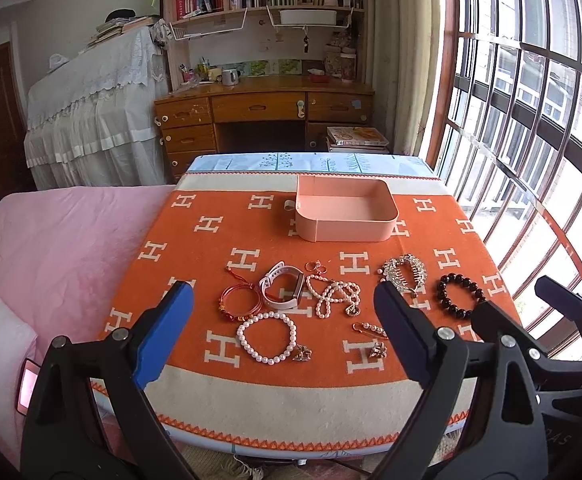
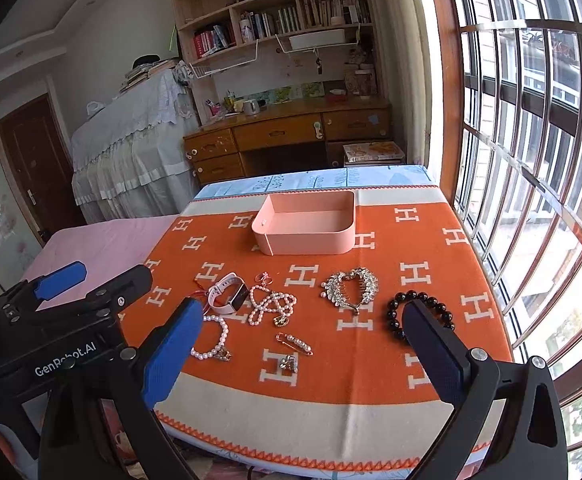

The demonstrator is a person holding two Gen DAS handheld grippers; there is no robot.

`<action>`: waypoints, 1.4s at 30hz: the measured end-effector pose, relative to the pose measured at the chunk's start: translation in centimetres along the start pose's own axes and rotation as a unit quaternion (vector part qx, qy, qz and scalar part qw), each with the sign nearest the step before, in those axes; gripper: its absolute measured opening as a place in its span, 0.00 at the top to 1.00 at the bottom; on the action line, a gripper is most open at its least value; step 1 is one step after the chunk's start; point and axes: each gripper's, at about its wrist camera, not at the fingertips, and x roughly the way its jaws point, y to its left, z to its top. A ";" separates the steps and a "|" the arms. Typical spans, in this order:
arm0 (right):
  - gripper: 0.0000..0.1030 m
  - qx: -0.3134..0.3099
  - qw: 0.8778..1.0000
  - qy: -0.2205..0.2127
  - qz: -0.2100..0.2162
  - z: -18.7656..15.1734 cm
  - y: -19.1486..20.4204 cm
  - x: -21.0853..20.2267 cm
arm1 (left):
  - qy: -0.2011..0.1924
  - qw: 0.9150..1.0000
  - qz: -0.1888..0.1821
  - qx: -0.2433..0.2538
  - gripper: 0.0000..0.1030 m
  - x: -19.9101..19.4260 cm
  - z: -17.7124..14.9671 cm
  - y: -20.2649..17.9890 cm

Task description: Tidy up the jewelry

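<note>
An empty pink box [image 1: 345,210] [image 2: 307,222] stands at the far middle of the orange table cloth [image 1: 211,248]. In front of it lie a red string bracelet [image 1: 241,300], a white watch [image 1: 285,286], a pearl necklace [image 1: 335,294], a pearl bracelet [image 1: 267,338], a silver hair comb [image 1: 405,274] [image 2: 351,286], a black bead bracelet [image 1: 459,296] [image 2: 419,314], a pearl pin [image 2: 295,343] and small earrings [image 2: 289,363]. My left gripper [image 1: 283,312] is open and empty above the near edge. My right gripper [image 2: 303,328] is open and empty too.
A pink bed [image 1: 51,248] adjoins the table on the left. A barred window [image 1: 531,120] runs along the right. A wooden desk [image 1: 267,108] and bookshelf stand behind. The right gripper's body [image 1: 551,332] sits right of the left one.
</note>
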 end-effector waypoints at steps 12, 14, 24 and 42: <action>0.01 0.004 1.000 0.014 -0.016 0.0 -0.1 0.3 | 0.009 1.000 -0.001 0.000 0.12 -0.1 0.3 0.4; 0.01 0.006 1.000 0.018 -0.018 0.1 -0.3 0.5 | 0.009 1.000 -0.003 0.000 0.12 0.2 0.4 0.4; 0.02 0.007 1.000 0.023 -0.009 0.1 -0.3 1.2 | 0.017 1.000 -0.006 -0.001 0.12 0.8 0.6 0.5; 0.08 0.011 0.999 0.042 0.017 0.5 -1.4 3.9 | 0.045 0.999 -0.007 0.010 0.13 3.3 1.4 -0.5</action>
